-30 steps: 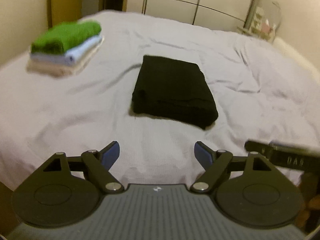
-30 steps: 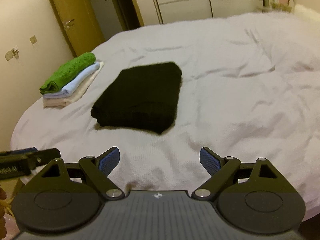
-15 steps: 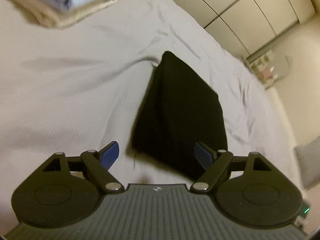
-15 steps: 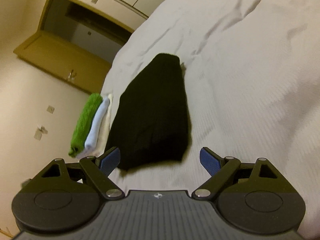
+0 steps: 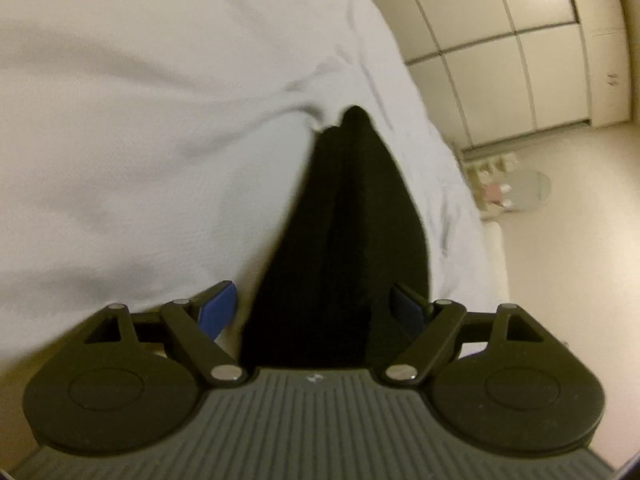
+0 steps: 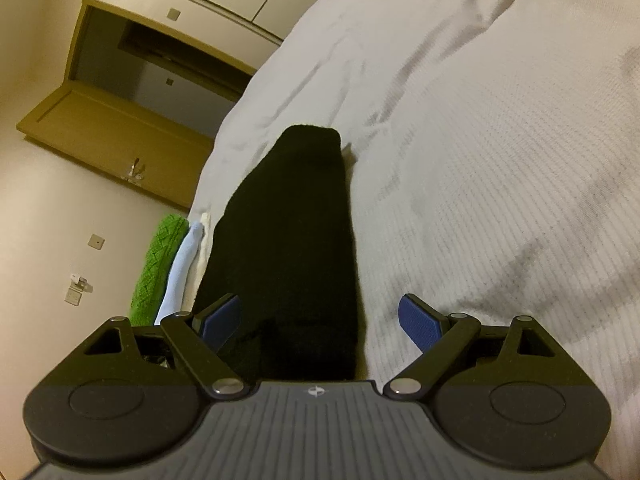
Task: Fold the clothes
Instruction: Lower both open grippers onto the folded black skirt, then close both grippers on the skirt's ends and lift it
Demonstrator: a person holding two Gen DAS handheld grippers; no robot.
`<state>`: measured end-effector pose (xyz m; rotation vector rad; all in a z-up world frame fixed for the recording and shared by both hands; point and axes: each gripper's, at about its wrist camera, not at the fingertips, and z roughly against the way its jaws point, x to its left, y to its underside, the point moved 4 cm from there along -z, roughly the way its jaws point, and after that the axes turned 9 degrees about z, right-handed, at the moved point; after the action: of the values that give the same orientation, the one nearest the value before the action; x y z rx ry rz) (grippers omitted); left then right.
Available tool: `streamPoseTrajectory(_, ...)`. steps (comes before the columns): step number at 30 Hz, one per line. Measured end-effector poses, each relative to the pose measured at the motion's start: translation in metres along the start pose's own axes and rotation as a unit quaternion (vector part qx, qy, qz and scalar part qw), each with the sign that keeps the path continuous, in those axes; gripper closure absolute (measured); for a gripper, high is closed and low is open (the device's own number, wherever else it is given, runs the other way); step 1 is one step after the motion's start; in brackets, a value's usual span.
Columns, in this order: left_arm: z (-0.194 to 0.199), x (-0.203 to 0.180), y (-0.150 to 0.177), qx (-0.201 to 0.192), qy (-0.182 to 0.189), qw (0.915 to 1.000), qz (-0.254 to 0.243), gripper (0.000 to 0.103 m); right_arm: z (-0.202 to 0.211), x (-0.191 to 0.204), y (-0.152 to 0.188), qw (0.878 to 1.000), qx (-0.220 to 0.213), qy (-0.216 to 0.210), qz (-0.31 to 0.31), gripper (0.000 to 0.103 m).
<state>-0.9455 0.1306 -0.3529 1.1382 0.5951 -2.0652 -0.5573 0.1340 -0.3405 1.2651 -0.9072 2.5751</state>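
Note:
A folded black garment [image 5: 344,240] lies on the white bed [image 5: 140,160]. In the left wrist view its near edge sits between the open jaws of my left gripper [image 5: 316,312]. In the right wrist view the same black garment [image 6: 288,240] reaches in between the open jaws of my right gripper [image 6: 320,322], nearer the left finger. Both grippers are tilted on their sides and low over the bed. Neither is closed on the cloth.
A stack of folded clothes, green on top [image 6: 158,264], then light blue and cream, lies beyond the black garment near the bed edge. A wooden door [image 6: 116,124] and wardrobe panels [image 5: 500,48] stand past the bed. A shelf with small items [image 5: 504,188] is by the wall.
Both grippers have dropped, rolled sideways and moved forward until the black garment's near edge lies between their open jaws. The garment has not moved.

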Motion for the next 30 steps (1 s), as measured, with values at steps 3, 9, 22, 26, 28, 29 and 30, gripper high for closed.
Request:
streamPoseTrajectory(3, -0.007, -0.005, 0.002, 0.01, 0.007, 0.9999, 0.003, 0.024, -0.001, -0.004, -0.003, 1.0, -0.002, -0.008, -0.015, 0.016)
streamPoseTrajectory(9, 0.0, 0.009, 0.016, 0.017, 0.023, 0.9996, 0.007, 0.04, -0.002, -0.005, -0.011, 1.0, 0.0, -0.02, -0.023, 0.019)
streamPoseTrajectory(22, -0.041, 0.002, -0.012, 0.054, 0.018, 0.9984, -0.005, 0.044, -0.061, -0.01, -0.031, 0.998, 0.044, -0.036, -0.032, 0.036)
streamPoseTrajectory(26, -0.054, -0.007, -0.017, 0.072, 0.013, 0.9972, -0.019, 0.055, -0.072, -0.011, -0.032, 0.997, 0.053, -0.046, -0.023, 0.051)
streamPoseTrajectory(28, -0.06, -0.012, -0.019, 0.081, 0.004, 0.9964, -0.026, 0.059, -0.07, -0.014, -0.029, 0.997, 0.056, -0.053, -0.03, 0.055)
streamPoseTrajectory(29, -0.061, -0.014, -0.02, 0.086, 0.0, 0.9959, -0.027, 0.061, -0.07, -0.013, -0.029, 0.996, 0.058, -0.053, -0.033, 0.057)
streamPoseTrajectory(30, -0.062, -0.018, -0.021, 0.089, -0.006, 0.9956, -0.029, 0.063, -0.07, -0.011, -0.031, 0.996, 0.059, -0.052, -0.034, 0.058)
